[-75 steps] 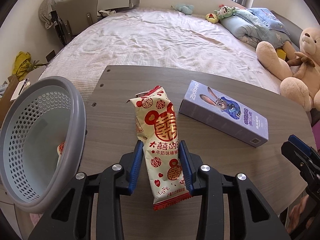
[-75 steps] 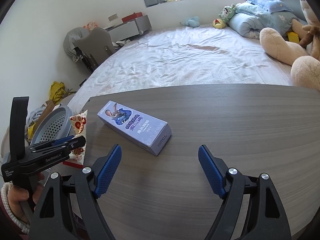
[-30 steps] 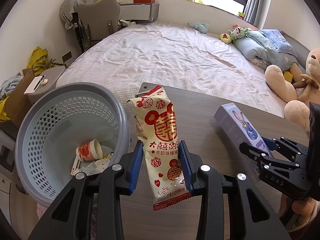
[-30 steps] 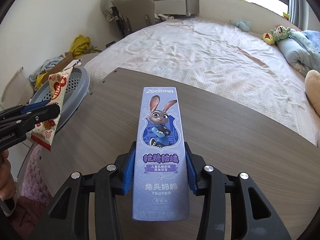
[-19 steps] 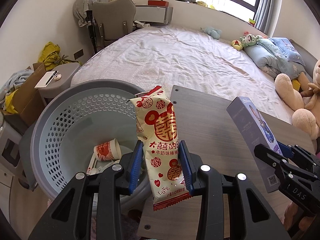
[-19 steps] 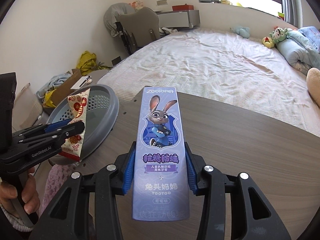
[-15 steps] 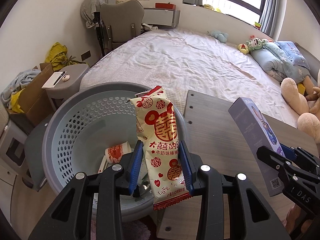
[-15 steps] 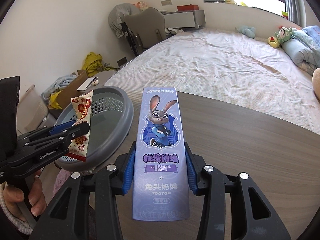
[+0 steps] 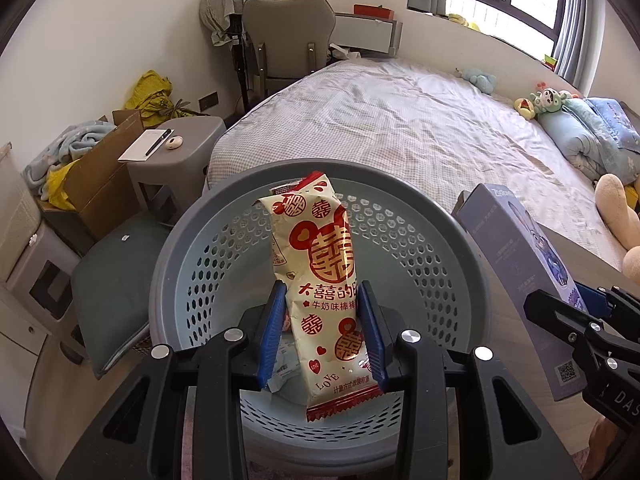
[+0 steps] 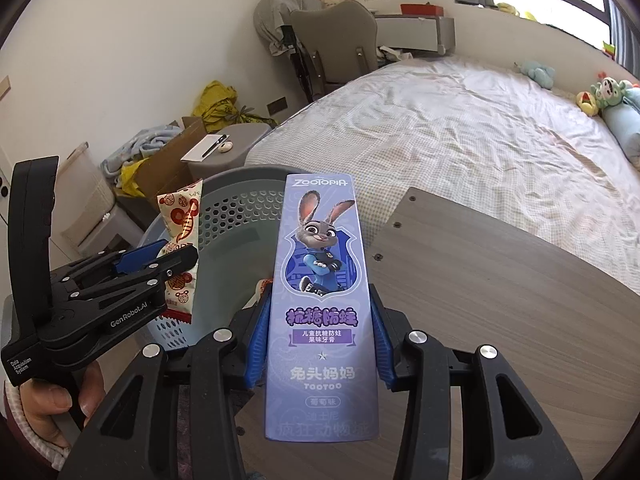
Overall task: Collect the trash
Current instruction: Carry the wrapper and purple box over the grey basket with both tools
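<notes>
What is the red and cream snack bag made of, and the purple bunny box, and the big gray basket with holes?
The snack bag looks like thin plastic film: glossy, crinkled, with a crimped sealed end. The bunny box seems to be printed cardboard: flat faces, sharp folded edges, a slight sheen. The basket looks like moulded plastic: smooth, matte, with neat rows of punched holes.

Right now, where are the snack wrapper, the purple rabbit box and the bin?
snack wrapper (image 9: 320, 280), left wrist view, on its printed front.
purple rabbit box (image 10: 322, 300), right wrist view, on its front face.
bin (image 9: 460, 240), left wrist view, on its grey rim.
</notes>
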